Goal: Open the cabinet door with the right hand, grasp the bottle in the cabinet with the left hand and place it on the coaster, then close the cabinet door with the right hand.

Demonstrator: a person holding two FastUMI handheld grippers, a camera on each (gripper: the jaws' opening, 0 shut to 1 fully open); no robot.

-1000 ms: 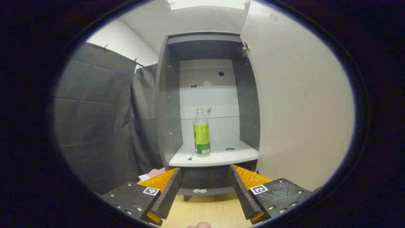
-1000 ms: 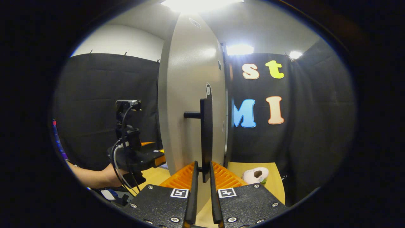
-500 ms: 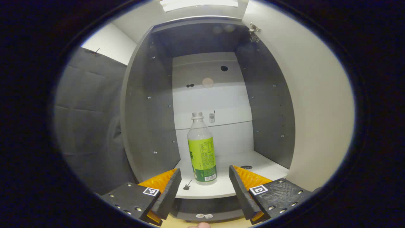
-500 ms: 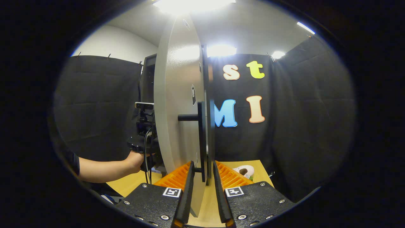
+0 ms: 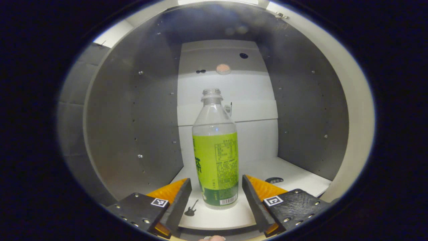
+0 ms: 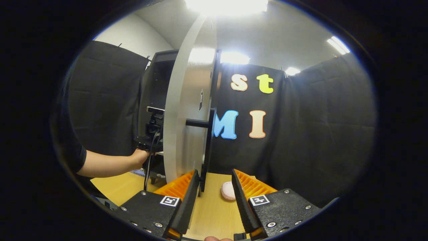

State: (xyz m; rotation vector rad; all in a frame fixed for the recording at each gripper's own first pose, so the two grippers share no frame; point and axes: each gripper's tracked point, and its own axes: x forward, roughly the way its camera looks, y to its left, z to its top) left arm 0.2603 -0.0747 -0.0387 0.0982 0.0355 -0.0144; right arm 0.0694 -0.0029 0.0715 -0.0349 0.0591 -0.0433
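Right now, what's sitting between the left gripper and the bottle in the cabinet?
Nothing: in the left gripper view, bare white shelf separates the open left gripper from the bottle, standing upright.

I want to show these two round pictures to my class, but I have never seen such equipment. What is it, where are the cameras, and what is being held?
A person holds a pair of tongs in each hand; a camera rides on each. The left gripper view looks into an open cabinet, where a clear bottle with a green label stands on the white shelf, between the open left tongs, not yet pinched. The right gripper view shows the open cabinet door with its dark handle; the right tongs are open, holding nothing.
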